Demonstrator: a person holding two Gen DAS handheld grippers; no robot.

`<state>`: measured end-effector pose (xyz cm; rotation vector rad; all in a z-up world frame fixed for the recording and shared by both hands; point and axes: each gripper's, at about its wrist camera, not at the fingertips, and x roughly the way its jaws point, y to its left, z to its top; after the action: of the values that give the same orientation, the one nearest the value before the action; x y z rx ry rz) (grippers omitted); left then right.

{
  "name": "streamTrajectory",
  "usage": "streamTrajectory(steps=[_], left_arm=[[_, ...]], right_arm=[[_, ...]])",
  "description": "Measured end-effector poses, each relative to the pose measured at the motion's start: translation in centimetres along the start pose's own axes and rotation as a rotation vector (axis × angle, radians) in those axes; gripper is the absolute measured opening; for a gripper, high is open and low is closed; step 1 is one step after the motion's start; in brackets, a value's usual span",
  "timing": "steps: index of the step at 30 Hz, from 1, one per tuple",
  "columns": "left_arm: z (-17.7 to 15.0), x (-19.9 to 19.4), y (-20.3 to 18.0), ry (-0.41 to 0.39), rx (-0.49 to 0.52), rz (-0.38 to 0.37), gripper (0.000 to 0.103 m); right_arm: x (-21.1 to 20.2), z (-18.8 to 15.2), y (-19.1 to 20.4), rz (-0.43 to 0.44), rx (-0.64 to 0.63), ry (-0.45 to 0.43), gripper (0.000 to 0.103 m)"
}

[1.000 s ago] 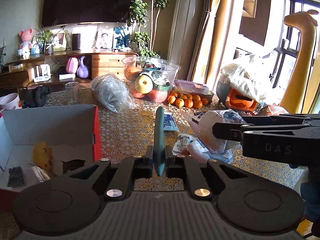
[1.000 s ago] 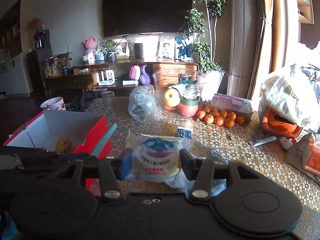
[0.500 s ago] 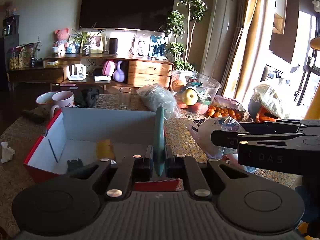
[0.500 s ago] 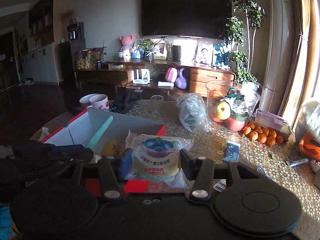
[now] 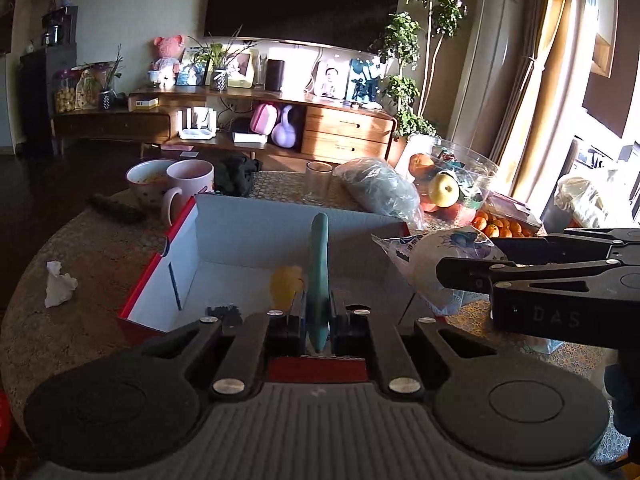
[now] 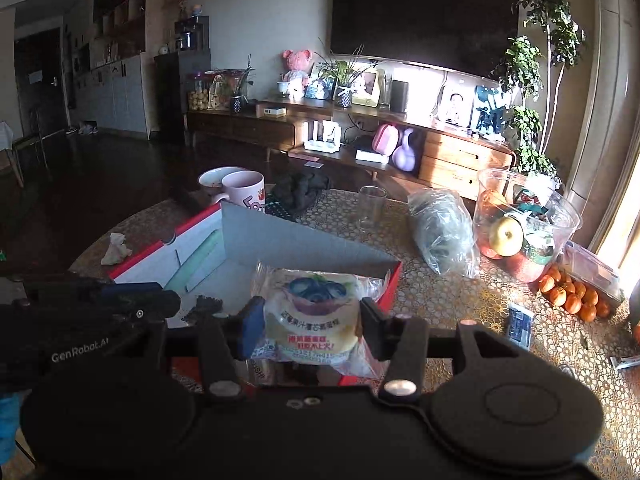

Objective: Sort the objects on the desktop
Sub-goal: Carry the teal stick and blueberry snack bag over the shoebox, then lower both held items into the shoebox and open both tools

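1. The left gripper (image 5: 318, 322) sits low in the centre of the left wrist view; its jaws are clamped tight on a slim teal pen-like stick (image 5: 319, 264), which rises upright from between the pads; its upper part stands in front of the open box (image 5: 256, 236).
2. The right gripper (image 6: 310, 322) sits low and centre in the right wrist view; its jaws stand partly apart, pressed on both sides of a packaged bun (image 6: 316, 312) in clear wrap with a blueberry print; the same package shows at right of centre in the left wrist view, in front of the box's right edge.
3. The box, red outside and pale inside, fills the middle of both views; inside it lie a yellow lump (image 5: 285, 286), a dark crumpled scrap (image 6: 204, 306) and a thin dark stick (image 5: 174, 286) against the left wall; so some sorting looks done already.
4. Both held things hang at or over the box, neither let go yet; I judge this the delivery step, with the drop not yet made.
5. Much looks left: a crumpled tissue (image 5: 59, 284) at the left edge of the table; a small blue packet (image 6: 520, 326) at lower right of the right wrist view; a grey plastic bag (image 6: 442, 232), a drinking glass (image 6: 371, 208), mugs (image 6: 244, 192) and loose oranges (image 6: 572, 294) at the right; which of these belong in the box I cannot tell.
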<state>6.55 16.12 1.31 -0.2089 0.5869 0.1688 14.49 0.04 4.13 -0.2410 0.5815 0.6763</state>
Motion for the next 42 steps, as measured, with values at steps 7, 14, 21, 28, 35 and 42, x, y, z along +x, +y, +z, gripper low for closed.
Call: streamTrajectory(steps=[7,14,21,28,35,42], left_arm=[[0.8,1.7,2.7,0.027,-0.037,0.057,0.009],[1.5,4.3,4.9,0.082,-0.060,0.091,0.009],[2.1,6.9,5.5,0.122,-0.026,0.144,0.009],[2.5,8.9,6.0,0.148,-0.025,0.191,0.009],[2.6,10.5,5.9,0.171,0.018,0.218,0.009],[2.5,11.6,5.1,0.204,0.064,0.210,0.009]], right_arm=[[2.1,0.8,1.1,0.006,-0.047,0.026,0.051],[4.6,1.4,2.2,0.002,-0.086,0.064,0.051],[7.0,1.1,2.5,-0.013,-0.122,0.114,0.051],[8.8,1.1,2.9,-0.036,-0.146,0.125,0.051],[10.7,0.7,3.4,-0.040,-0.154,0.160,0.051],[12.5,-0.6,4.1,-0.058,-0.184,0.206,0.051]])
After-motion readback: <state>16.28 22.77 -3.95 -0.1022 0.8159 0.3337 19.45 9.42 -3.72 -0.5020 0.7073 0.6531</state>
